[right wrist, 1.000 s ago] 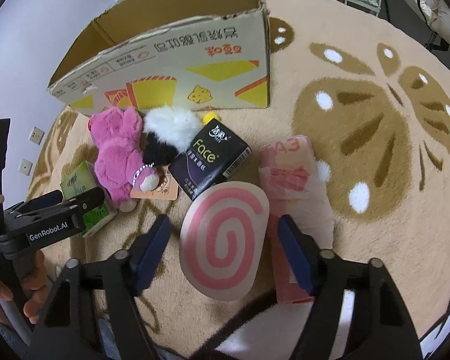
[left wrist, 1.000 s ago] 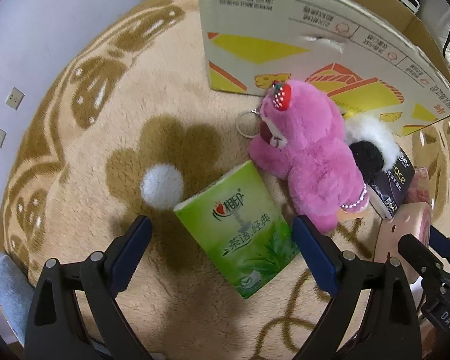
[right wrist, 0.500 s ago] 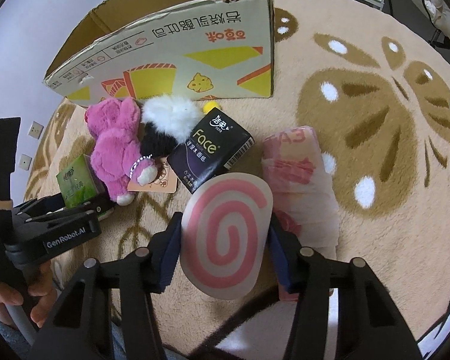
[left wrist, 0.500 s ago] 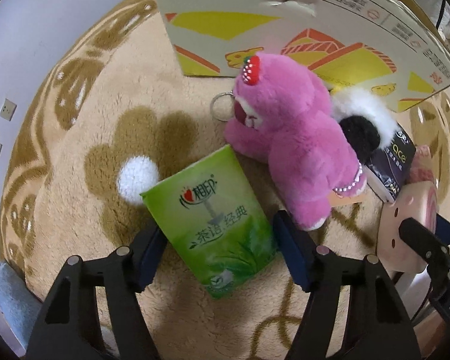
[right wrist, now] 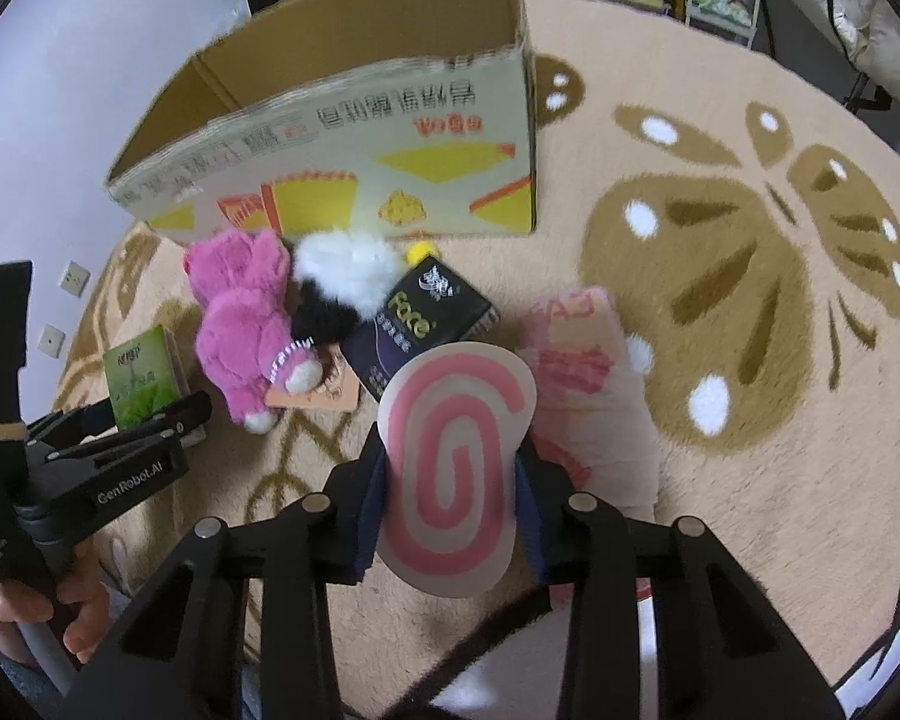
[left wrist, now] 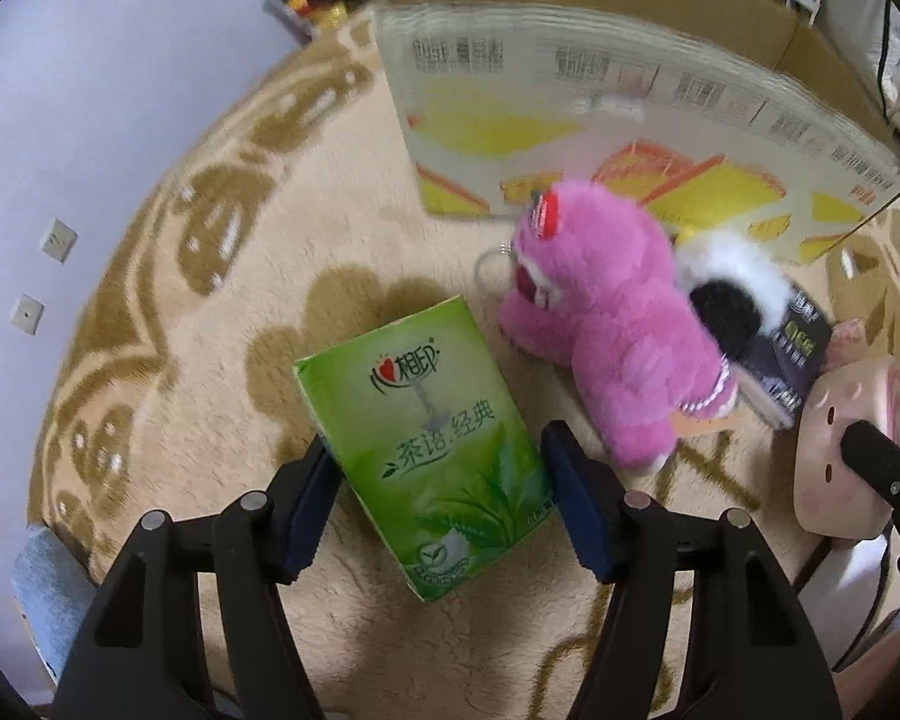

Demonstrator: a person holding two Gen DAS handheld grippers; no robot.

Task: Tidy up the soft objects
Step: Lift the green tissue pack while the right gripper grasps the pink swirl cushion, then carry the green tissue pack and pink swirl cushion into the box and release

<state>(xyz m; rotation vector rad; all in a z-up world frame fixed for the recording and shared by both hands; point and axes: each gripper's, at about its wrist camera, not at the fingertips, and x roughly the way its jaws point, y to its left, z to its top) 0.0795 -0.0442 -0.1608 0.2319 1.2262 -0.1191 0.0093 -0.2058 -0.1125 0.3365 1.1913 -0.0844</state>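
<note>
A green tissue pack (left wrist: 426, 438) lies tilted on the beige rug. My left gripper (left wrist: 432, 468) is closing, and its blue pads press on the pack's two long sides. In the right wrist view the same pack (right wrist: 141, 372) shows at the left gripper (right wrist: 132, 420). My right gripper (right wrist: 450, 480) is closing on a flat cushion with a pink swirl (right wrist: 456, 450), squeezed narrow between the pads. A pink plush bear (left wrist: 606, 336) lies right of the green pack, against a black-and-white fluffy toy (left wrist: 726, 294).
An open cardboard box (right wrist: 360, 138) stands behind the toys. A black tissue pack (right wrist: 426, 318) and a pink tissue pack (right wrist: 582, 372) lie beside the cushion. A hand (right wrist: 72, 612) holds the left gripper's handle. A lilac wall with sockets borders the patterned rug (right wrist: 720, 312) on the left.
Both grippers' jaws have closed in: the left pair from wide apart onto the green pack's sides, the right pair onto the swirl cushion, which now looks narrower.
</note>
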